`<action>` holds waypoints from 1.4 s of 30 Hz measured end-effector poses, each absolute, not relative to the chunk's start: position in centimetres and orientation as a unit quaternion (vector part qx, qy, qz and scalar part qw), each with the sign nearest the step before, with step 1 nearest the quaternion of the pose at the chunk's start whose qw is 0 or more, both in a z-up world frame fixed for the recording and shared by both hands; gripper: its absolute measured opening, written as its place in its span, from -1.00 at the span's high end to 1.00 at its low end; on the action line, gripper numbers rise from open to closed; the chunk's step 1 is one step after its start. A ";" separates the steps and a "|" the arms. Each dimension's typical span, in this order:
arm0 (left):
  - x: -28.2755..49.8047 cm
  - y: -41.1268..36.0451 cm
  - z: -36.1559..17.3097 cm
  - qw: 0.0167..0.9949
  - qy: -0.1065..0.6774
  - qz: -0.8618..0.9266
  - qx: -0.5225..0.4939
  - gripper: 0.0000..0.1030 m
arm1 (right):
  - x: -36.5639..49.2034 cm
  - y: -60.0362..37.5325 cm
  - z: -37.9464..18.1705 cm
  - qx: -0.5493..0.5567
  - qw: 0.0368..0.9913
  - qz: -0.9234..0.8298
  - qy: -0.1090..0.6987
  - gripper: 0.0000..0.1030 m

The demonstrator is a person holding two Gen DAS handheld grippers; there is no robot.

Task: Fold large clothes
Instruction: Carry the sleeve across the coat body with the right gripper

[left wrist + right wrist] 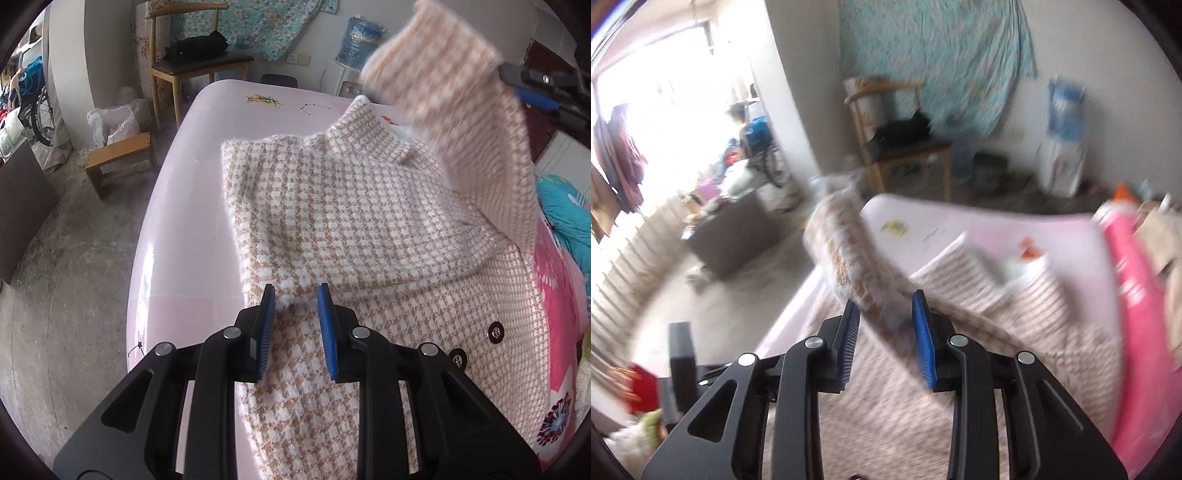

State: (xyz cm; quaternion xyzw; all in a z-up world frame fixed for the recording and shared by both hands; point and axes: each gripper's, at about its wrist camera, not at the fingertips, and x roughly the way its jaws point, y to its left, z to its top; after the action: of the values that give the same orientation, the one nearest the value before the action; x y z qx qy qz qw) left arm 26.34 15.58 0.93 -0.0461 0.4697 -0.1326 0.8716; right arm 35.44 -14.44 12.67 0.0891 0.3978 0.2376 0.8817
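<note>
The fluffy beige-and-white houndstooth coat (354, 221) is lying on the pale pink table (177, 236), directly under the left gripper (295, 325), whose jaws are standing slightly apart over the cloth without pressing it. The right gripper (884, 332) is holding its jaws apart with the blurred sleeve (846, 240) lying between them; I cannot tell if they are pressing it.

You find no words, brand names or numbers that can be read in either view. The label on the blue water bottle (360, 38) at the far right is too blurred to make out, and the pink table (177, 236) carries only small drawn pictures near its far edge and a tiny star at its near left, not lettering.
</note>
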 end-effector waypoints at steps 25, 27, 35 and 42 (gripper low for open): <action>33.0 12.1 -0.7 0.824 0.523 -0.160 -0.149 0.19 | 34.3 -28.1 1.2 0.131 0.843 0.181 0.490 0.14; 31.9 11.7 -0.6 0.829 0.521 -0.159 -0.127 0.28 | 33.6 -26.8 0.1 0.092 0.836 0.188 0.508 0.21; 26.9 11.7 0.1 0.828 0.525 -0.185 -0.070 0.37 | 31.7 -26.0 -2.5 0.005 0.816 0.167 0.553 0.21; 30.5 13.9 0.6 0.823 0.517 -0.175 -0.158 -0.04 | 33.9 -31.6 0.9 0.094 0.851 0.120 0.503 0.06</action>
State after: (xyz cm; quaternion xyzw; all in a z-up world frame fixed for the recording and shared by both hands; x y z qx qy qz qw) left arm 30.50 13.85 0.57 -0.1580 0.5166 -0.1750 0.8231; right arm 33.88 -31.56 0.95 0.0942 0.5026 0.1200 0.8510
